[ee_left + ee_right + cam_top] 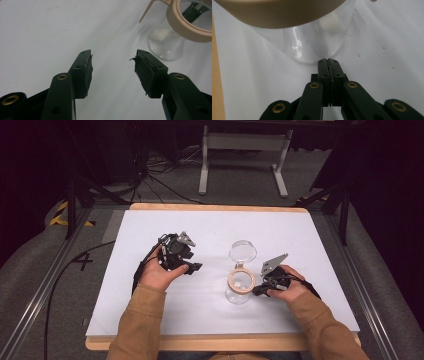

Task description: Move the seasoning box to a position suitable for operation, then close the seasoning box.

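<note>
A clear glass jar [240, 292] with a beige rim [241, 281] stands right of the table's middle. Its clear hinged lid [243, 251] is swung open behind it. A small white piece [238, 284] lies inside. My right gripper [257, 291] is shut, with nothing between its jaws. In the right gripper view its tips [328, 61] sit against the foot of the jar [307, 45]. My left gripper [194, 267] is open and holds nothing, a short way left of the jar. The left gripper view has the jaws [112, 62] wide apart over bare white, with the jar [166, 42] at the upper right.
The white sheet [200, 315] covers a wooden-edged table [210, 341]. Its wooden edge [217, 80] runs close to the jar's left in the right gripper view. Beyond the table's far side are a white metal stand [245, 142] and floor cables [155, 175].
</note>
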A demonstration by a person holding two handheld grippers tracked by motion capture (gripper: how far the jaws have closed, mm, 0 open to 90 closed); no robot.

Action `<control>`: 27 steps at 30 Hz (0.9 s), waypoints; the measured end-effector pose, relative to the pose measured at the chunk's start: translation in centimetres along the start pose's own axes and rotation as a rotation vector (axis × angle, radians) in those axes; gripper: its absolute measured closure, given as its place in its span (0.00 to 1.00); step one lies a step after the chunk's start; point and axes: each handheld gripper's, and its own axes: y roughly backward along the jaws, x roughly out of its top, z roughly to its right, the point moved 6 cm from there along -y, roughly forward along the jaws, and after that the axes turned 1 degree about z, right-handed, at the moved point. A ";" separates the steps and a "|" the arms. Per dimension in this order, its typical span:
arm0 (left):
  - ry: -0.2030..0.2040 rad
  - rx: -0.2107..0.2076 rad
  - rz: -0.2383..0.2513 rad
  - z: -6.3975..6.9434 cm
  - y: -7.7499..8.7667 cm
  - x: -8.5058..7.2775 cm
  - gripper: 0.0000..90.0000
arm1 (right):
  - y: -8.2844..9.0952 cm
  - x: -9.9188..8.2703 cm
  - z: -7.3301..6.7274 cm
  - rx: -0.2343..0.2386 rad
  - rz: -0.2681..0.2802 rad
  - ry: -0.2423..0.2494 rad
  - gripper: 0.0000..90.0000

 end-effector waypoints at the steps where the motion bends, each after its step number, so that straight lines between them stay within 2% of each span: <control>1: 0.000 0.000 0.000 0.0 0.0 0.0 0.54 | 0.0 0.0 0.0 0.000 0.000 0.000 1.00; 4: -0.004 -0.009 0.016 0.2 -0.1 0.2 0.54 | -0.1 0.1 -0.1 0.000 -0.001 0.008 1.00; 6: -0.009 -0.015 0.000 0.3 -0.1 0.2 0.55 | -0.1 0.1 -0.2 0.009 0.002 0.000 1.00; 8: -0.011 -0.009 0.003 0.4 -0.3 0.4 0.56 | 0.1 0.2 -0.1 0.010 0.015 -0.008 1.00; 9: -0.026 -0.008 0.008 0.4 -0.4 0.5 0.56 | 0.3 0.2 0.0 0.006 0.021 -0.010 1.00; 10: -0.020 -0.034 -0.009 0.5 -0.5 0.5 0.58 | 0.6 0.2 0.0 0.003 0.027 -0.016 1.00; 12: -0.014 -0.061 0.011 0.8 -0.8 0.9 0.65 | 1.9 0.3 0.2 -0.015 0.061 -0.030 1.00; 14: -0.015 -0.066 0.024 0.9 -0.8 1.2 0.67 | 2.4 0.3 0.3 -0.021 0.071 -0.037 1.00; 15: -0.016 -0.068 0.026 0.9 -0.8 1.3 0.78 | 3.3 0.3 0.3 -0.034 0.090 -0.045 1.00; 16: -0.019 -0.071 0.037 1.0 -0.8 1.5 0.78 | 3.3 0.3 0.3 -0.034 0.090 -0.045 1.00; 18: -0.011 -0.058 0.065 1.1 -0.9 1.9 0.90 | 4.4 0.4 0.2 -0.044 0.117 -0.055 1.00; 19: -0.011 -0.059 0.066 1.1 -0.9 2.1 0.93 | 4.9 0.5 0.1 -0.048 0.130 -0.056 1.00; 20: -0.005 -0.064 0.083 1.1 -1.0 2.3 0.97 | 5.7 0.8 -0.2 -0.041 0.168 -0.060 1.00; 22: 0.009 -0.083 0.101 1.0 -1.2 2.8 0.98 | 6.1 1.0 -0.4 -0.041 0.178 -0.060 1.00; 24: 0.028 -0.087 0.122 0.9 -1.7 3.5 0.99 | 6.9 1.4 -1.0 -0.035 0.214 -0.058 1.00; 27: 0.035 -0.093 0.142 0.9 -2.3 4.3 1.00 | 7.6 1.9 -1.8 -0.041 0.247 -0.053 1.00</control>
